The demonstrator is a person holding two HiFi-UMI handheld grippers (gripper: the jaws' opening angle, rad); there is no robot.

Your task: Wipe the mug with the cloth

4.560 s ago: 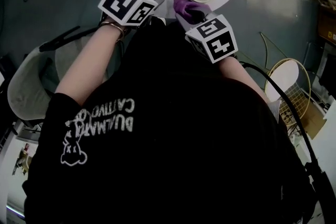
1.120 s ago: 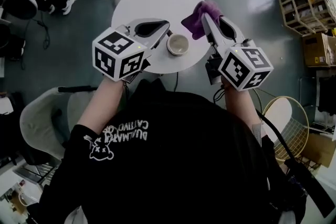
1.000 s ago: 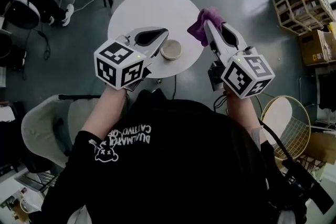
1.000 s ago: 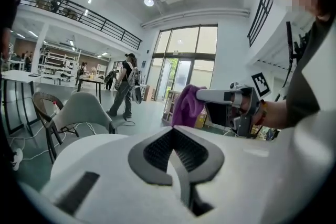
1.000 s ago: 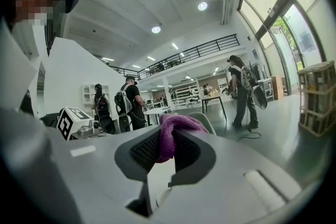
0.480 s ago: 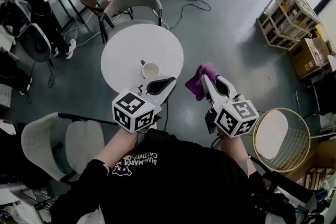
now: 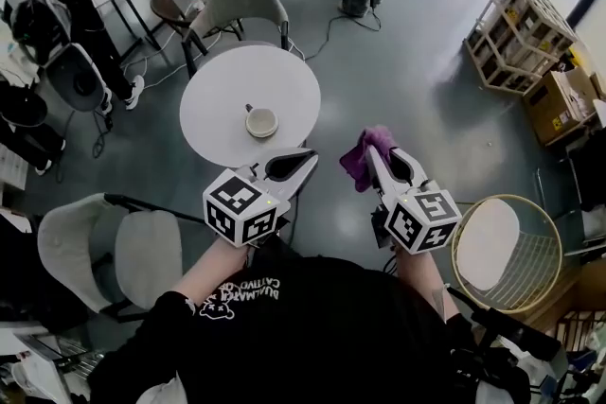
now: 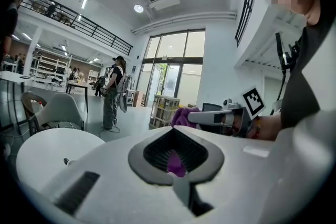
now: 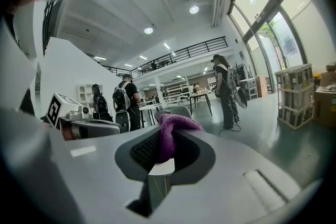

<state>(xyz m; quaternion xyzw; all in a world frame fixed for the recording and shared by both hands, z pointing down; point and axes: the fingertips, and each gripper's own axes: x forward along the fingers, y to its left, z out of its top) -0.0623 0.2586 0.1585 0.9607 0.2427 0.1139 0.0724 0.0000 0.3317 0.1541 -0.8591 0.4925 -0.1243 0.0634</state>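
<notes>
Clamping the purple cloth [image 7: 356, 162] in its fingers, right gripper [image 7: 371, 152] should meet the mug [image 7: 261, 122] squarely; left gripper's [image 7: 309, 160] fingers together, empty.

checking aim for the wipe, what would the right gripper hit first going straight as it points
Probably the chair beyond the table; the right gripper, holding the cloth, points past the table's right edge, missing the mug. Depth is unclear.

We can read only the white print on the back of the person's black shirt [image 7: 248, 290], upside down in the head view, where one line seems to say "CATTIVO" and the other is too small for us to make out.
</notes>
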